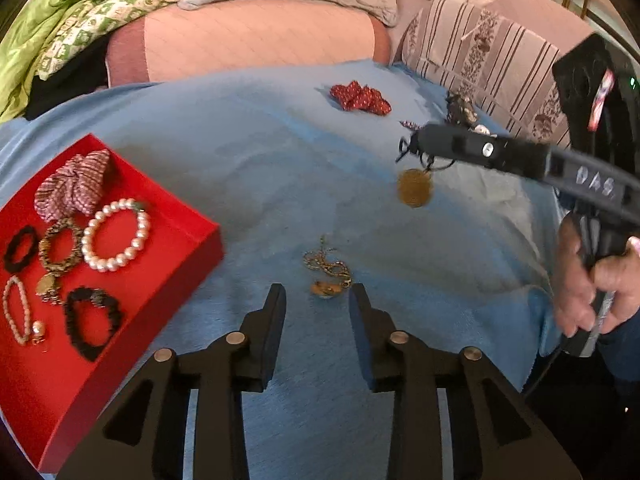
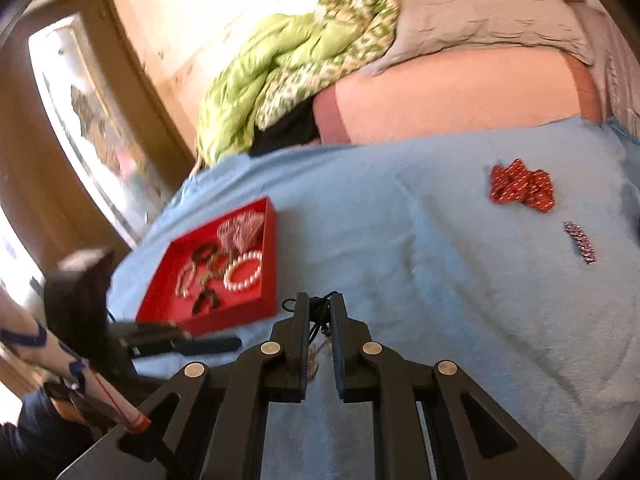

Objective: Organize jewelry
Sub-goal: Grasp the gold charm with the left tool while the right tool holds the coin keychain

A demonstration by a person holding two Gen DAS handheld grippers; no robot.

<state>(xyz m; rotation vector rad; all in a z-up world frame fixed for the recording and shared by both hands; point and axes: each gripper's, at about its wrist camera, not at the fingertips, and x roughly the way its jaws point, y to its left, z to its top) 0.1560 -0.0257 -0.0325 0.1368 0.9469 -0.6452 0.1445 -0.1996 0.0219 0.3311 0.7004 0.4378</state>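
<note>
My left gripper (image 1: 318, 296) is open just above the blue cloth (image 1: 240, 152). A gold chain with a small pendant (image 1: 326, 274) lies between and just beyond its fingertips, untouched. From the right, my right gripper (image 1: 414, 145) is shut on a black cord necklace; its round gold pendant (image 1: 415, 188) hangs below, clear of the cloth. In the right wrist view the black cord (image 2: 320, 314) is pinched between the fingers of the right gripper (image 2: 320, 306). A red tray (image 1: 176, 248) at the left holds a pearl bracelet (image 1: 116, 236), a striped scrunchie (image 1: 74, 188) and several other bracelets.
A red dotted scrunchie (image 1: 360, 98) lies at the back of the cloth, with a sparkly clip (image 2: 580, 242) and a dark tangle of jewelry (image 1: 460, 108) to its right. Pillows, a green quilt (image 1: 60, 20) and a striped cushion (image 1: 500, 52) border the cloth. A hand (image 1: 588, 280) grips the right handle.
</note>
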